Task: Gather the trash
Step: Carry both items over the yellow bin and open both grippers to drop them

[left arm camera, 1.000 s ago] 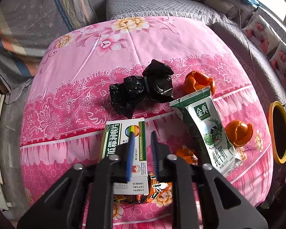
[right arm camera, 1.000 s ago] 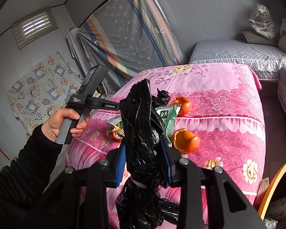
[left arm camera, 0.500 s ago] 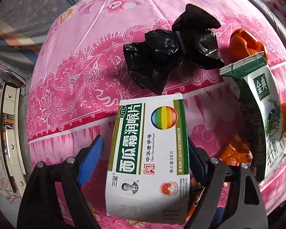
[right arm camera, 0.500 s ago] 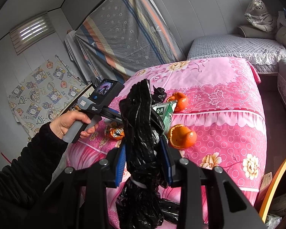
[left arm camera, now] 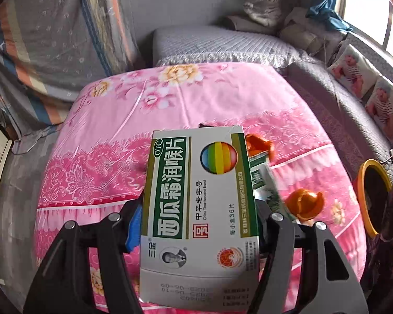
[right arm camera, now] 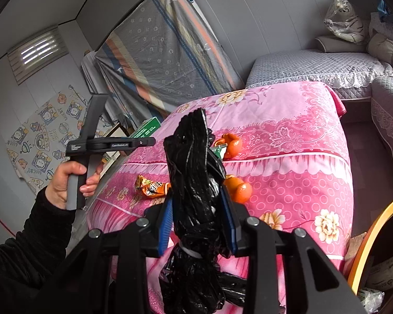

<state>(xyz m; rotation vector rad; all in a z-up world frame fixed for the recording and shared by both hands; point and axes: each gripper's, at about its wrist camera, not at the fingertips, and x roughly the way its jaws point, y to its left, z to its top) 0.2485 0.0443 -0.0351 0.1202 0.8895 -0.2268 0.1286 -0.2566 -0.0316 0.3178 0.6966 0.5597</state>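
2 sets of tongs are working: the left tongs [left arm camera: 197, 225] are closing across the light, stiff medicine box's [left arm camera: 199, 209] long sides, the right tongs [right arm camera: 197, 225] clenching a soft, crumpled black bag [right arm camera: 196, 183].

Soft daylight fills the room. In the left wrist view a window [left arm camera: 374, 13] at far right glares to blown-out white. The pink bedspread [left arm camera: 170, 110] is evenly lit, with faint shadows. Both fisheye views curve strongly and darken at the corners. The left view is slightly motion-blurred; the right view looks sharper.
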